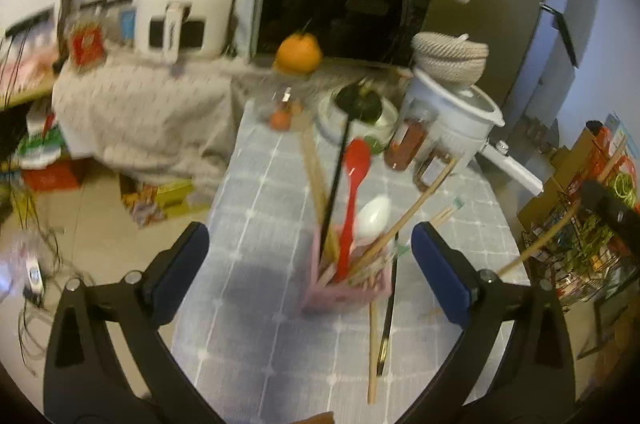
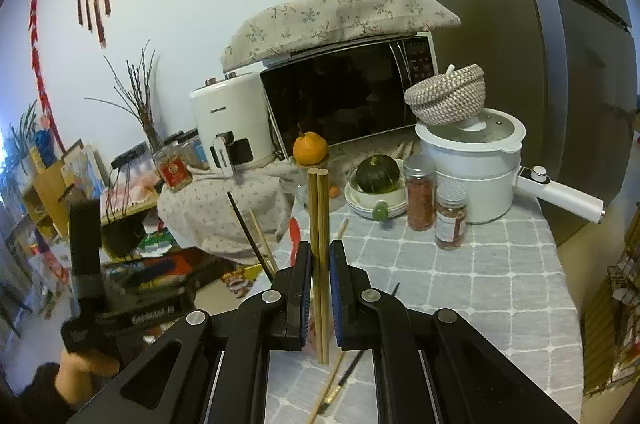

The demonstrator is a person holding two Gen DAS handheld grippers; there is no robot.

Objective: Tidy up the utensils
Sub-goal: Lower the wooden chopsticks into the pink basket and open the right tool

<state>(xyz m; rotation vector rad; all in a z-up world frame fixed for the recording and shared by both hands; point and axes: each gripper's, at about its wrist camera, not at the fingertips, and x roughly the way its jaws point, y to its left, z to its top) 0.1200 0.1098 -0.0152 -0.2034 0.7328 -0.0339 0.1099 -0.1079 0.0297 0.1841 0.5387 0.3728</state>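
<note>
A pink utensil holder (image 1: 348, 290) stands on the grey checked tablecloth (image 1: 256, 324). It holds a red spoon (image 1: 354, 184), a white spoon (image 1: 374, 216), a black ladle (image 1: 340, 160), a wooden spatula (image 1: 316, 180) and several chopsticks. My left gripper (image 1: 310, 236) is open, its blue pads on either side of the holder and apart from it. A wooden chopstick (image 1: 373, 348) and a black one (image 1: 389, 320) lie loose just in front of the holder. My right gripper (image 2: 320, 250) is shut on a pair of wooden chopsticks (image 2: 319, 208), which stand upright between its pads.
At the back of the table are a microwave (image 2: 344, 96), a white air fryer (image 2: 228, 120), an orange (image 2: 309, 147), a dark pumpkin in a bowl (image 2: 378, 174), two spice jars (image 2: 420, 192) and a white pot (image 2: 476, 160) with a woven basket (image 2: 448, 96). A wire rack (image 1: 580, 244) stands off the right table edge.
</note>
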